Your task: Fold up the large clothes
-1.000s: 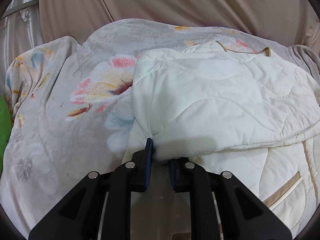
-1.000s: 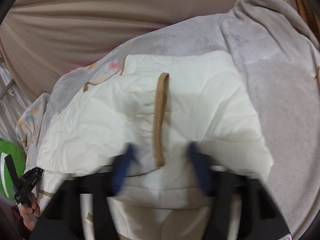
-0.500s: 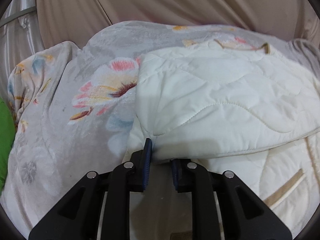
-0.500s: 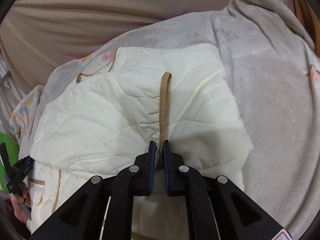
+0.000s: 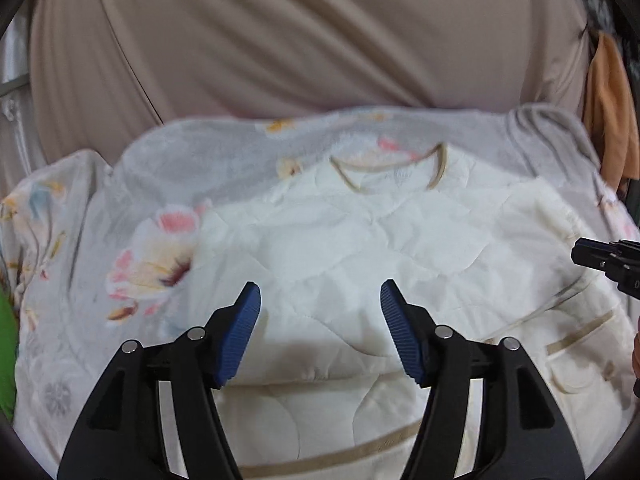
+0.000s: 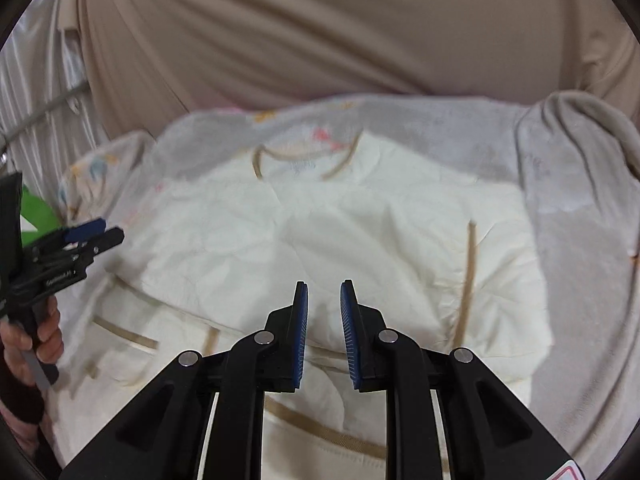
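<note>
A cream quilted jacket (image 5: 380, 248) with tan trim lies on a floral blanket, its sleeves folded in over the body; its tan collar (image 5: 400, 168) is at the far end. It also shows in the right wrist view (image 6: 320, 232). My left gripper (image 5: 320, 300) is wide open and empty above the jacket's near part. My right gripper (image 6: 324, 292) is open with a narrow gap, empty, above the jacket's lower middle. The left gripper shows at the left edge of the right wrist view (image 6: 80, 240); the right gripper shows at the right edge of the left wrist view (image 5: 608, 260).
The grey floral blanket (image 5: 140, 240) covers the surface under the jacket. A beige curtain (image 5: 300, 40) hangs behind. A grey fleece fold (image 6: 580, 200) lies to the right. A green object (image 5: 6, 352) sits at the left edge. An orange cloth (image 5: 608, 112) hangs at the far right.
Both grippers have let go of the jacket folds and pulled back and up. The left jaws opened wide, the right jaws opened slightly. The folded sleeves now lie on the jacket.
</note>
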`<state>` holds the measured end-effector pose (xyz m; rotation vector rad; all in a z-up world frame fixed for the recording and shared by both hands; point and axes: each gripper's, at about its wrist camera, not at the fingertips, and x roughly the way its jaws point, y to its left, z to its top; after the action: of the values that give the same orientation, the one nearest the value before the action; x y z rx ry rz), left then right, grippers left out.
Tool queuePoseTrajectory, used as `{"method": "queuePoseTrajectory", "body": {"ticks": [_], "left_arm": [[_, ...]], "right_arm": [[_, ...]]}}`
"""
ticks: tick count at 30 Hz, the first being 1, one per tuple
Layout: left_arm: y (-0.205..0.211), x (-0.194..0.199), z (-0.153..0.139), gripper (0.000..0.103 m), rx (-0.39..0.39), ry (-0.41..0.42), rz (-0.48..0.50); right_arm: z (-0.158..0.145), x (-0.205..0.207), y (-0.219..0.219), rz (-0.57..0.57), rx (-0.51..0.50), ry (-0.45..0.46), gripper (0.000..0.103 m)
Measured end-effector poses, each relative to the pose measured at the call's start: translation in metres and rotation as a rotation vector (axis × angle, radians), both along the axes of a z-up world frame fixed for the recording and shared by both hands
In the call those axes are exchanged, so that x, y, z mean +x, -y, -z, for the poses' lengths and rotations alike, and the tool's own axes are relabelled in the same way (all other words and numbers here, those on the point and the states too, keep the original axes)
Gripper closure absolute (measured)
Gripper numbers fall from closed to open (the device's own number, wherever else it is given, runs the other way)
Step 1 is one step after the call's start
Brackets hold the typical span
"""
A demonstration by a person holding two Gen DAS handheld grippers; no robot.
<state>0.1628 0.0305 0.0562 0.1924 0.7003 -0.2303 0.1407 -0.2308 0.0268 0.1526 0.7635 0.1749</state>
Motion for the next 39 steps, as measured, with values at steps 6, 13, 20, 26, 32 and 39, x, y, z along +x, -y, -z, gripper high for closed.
{"method": "queuePoseTrajectory", "body": {"ticks": [6,13,20,26,32,39], "left_arm": [[-0.027,0.02,0.05,0.041,0.02,-0.073,-0.046],[-0.041,0.013,0.055,0.038,-0.016,-0.062,-0.073],[-0.04,0.017,0.061,0.036,-0.014,-0.07,-0.074],[-0.044,0.015,0.058,0.031,-0.036,-0.062,-0.078],[-0.074,-0.023,0.038,0.02,-0.112,-0.086,-0.091],[-0.151,-0.124,0.036,0.012,-0.337,-0.235,-0.086]], "right_arm": [[0.047,0.01,0.057,0.114,0.061,-0.111,0.102],[0.059,0.006,0.072,0.114,0.121,-0.112,0.103],[0.061,0.007,0.064,0.12,0.06,-0.09,0.103],[0.064,0.005,0.078,0.116,0.189,-0.088,0.103],[0.028,-0.066,0.093,0.232,0.229,-0.016,0.046],[0.025,-0.215,0.116,0.268,0.249,0.02,0.034]]}}
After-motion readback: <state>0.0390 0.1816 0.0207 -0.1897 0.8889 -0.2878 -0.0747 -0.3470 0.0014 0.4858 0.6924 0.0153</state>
